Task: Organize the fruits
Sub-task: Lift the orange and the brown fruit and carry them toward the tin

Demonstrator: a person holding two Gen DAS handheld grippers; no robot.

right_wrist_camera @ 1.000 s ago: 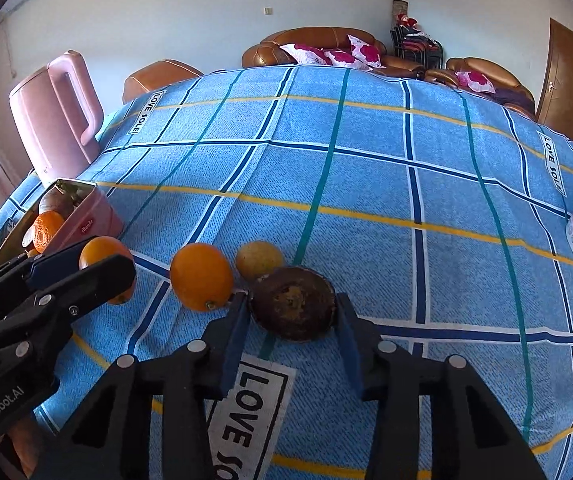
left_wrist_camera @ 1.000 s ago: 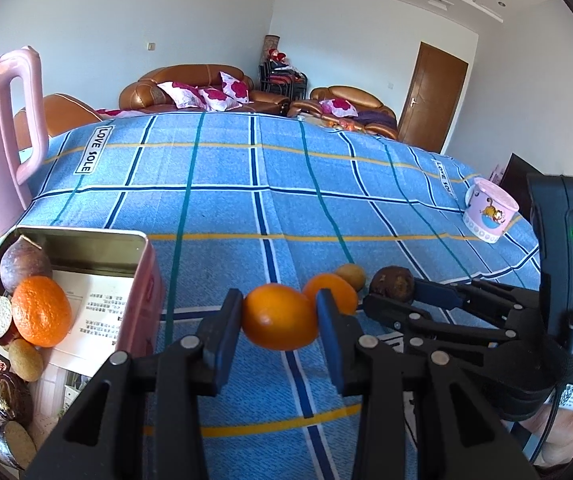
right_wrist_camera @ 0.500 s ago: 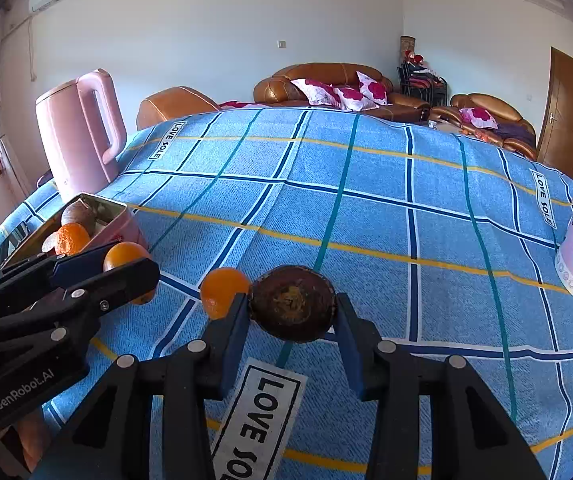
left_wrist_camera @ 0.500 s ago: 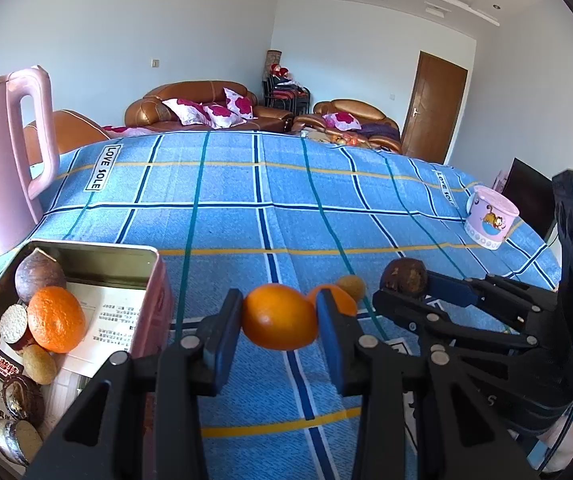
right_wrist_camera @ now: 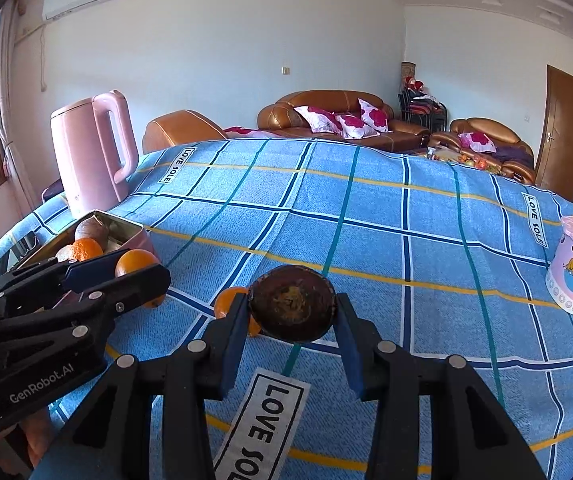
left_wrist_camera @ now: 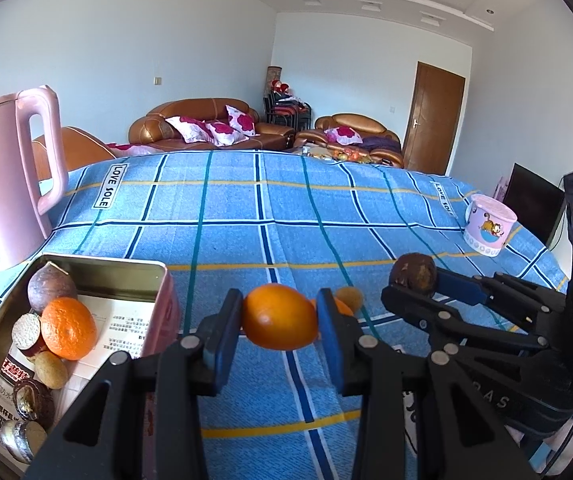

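Note:
My left gripper [left_wrist_camera: 279,316] is shut on a smooth orange [left_wrist_camera: 280,326], held above the blue checked cloth just right of the open tin [left_wrist_camera: 102,266]. The tin holds a mandarin [left_wrist_camera: 68,328], a purple-brown fruit [left_wrist_camera: 50,292] and several smaller fruits. My right gripper [right_wrist_camera: 292,310] is shut on a dark brown wrinkled fruit [right_wrist_camera: 292,308], lifted clear of the cloth. A second orange [right_wrist_camera: 226,304] lies on the cloth behind its left finger. In the left wrist view a small yellowish fruit [left_wrist_camera: 349,297] lies beside that orange. The two grippers are side by side, apart.
A pink kettle [left_wrist_camera: 10,184] stands at the table's left edge behind the tin. A pink cartoon cup [left_wrist_camera: 488,230] sits near the right edge. Brown sofas with cushions and a wooden door lie beyond the table.
Both grippers have tilted upward, keeping their fruits. The right one has risen a little off the cloth, and the small yellowish fruit is now hidden behind the brown fruit in its view.

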